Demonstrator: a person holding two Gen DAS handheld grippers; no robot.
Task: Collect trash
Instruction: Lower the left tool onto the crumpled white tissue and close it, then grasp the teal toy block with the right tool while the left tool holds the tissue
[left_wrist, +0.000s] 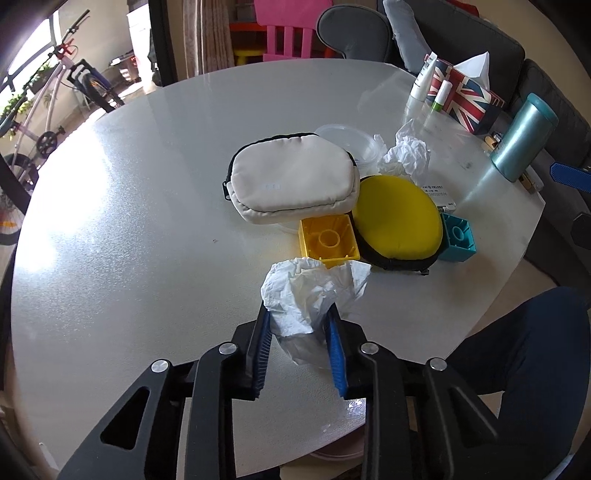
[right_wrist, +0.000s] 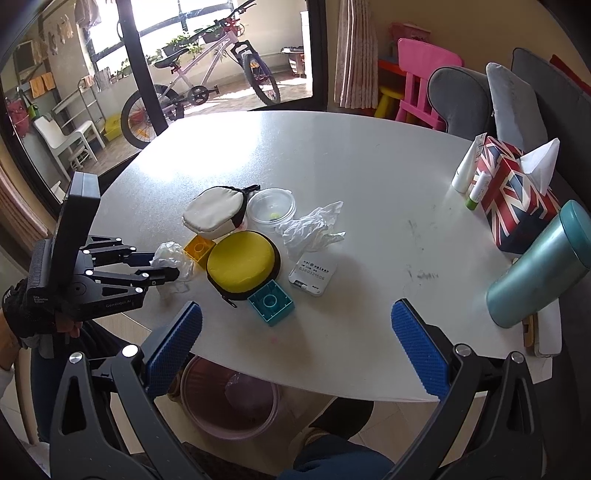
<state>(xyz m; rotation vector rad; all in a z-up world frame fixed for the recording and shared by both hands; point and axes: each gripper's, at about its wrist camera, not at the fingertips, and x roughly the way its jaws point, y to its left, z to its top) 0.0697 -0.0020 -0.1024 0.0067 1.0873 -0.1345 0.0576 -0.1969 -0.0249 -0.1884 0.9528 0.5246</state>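
Observation:
My left gripper is shut on a crumpled white tissue just above the white table, in front of a yellow brick. The right wrist view shows the left gripper and its tissue at the table's left. A second crumpled tissue lies beyond the yellow round pouch; it also shows in the right wrist view. My right gripper is open and empty above the table's near edge. A pink bin stands on the floor under the table.
On the table are a beige pouch, a clear lidded container, a teal brick, a white card device, a teal flask, a Union Jack tissue box and small tubes. Chairs stand behind.

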